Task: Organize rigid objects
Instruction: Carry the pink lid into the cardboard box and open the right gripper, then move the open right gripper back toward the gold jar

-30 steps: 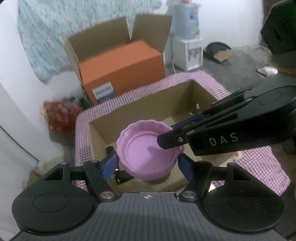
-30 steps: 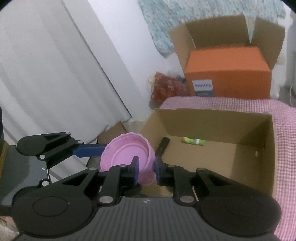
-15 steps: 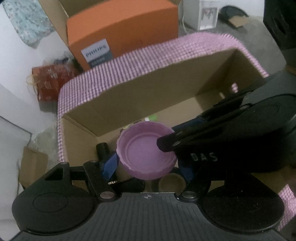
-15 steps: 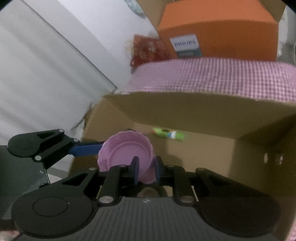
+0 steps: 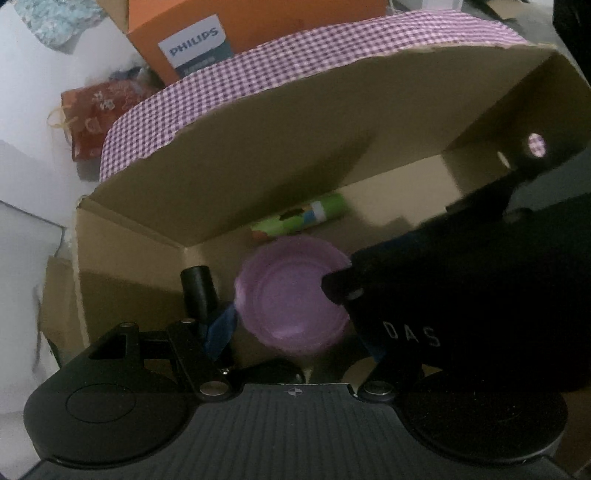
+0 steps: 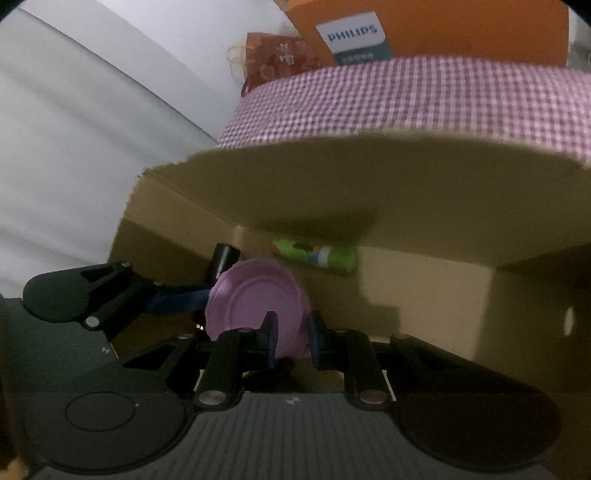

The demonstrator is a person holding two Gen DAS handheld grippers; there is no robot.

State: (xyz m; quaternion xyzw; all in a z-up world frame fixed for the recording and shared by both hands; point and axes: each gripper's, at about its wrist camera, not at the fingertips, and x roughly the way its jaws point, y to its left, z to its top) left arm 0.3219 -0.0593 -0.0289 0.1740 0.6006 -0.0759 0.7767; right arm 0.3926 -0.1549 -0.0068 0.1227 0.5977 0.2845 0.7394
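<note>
A round pink plastic lid (image 5: pixel 291 291) hangs low inside an open cardboard box (image 5: pixel 229 177). My left gripper (image 5: pixel 295 332) grips it across its width, blue pads on both sides. My right gripper (image 6: pixel 291 334) is shut on the lid's rim (image 6: pixel 258 295) from the right side; its black body (image 5: pixel 461 295) covers the right of the left wrist view. A green tube (image 5: pixel 299 218) lies against the box's far wall, also in the right wrist view (image 6: pixel 314 254). A black cylinder (image 5: pixel 197 291) stands at the box's left, also in the right wrist view (image 6: pixel 221 262).
The box (image 6: pixel 332 184) sits on a pink checked tablecloth (image 6: pixel 406 99). Behind it stand an orange Philips carton (image 5: pixel 221 33) and a red patterned bag (image 5: pixel 96 110). A white wall (image 6: pixel 92 129) is at the left.
Both grippers have carried the pink lid forward and down, from above the box's near edge to deep inside it. Both still hold it.
</note>
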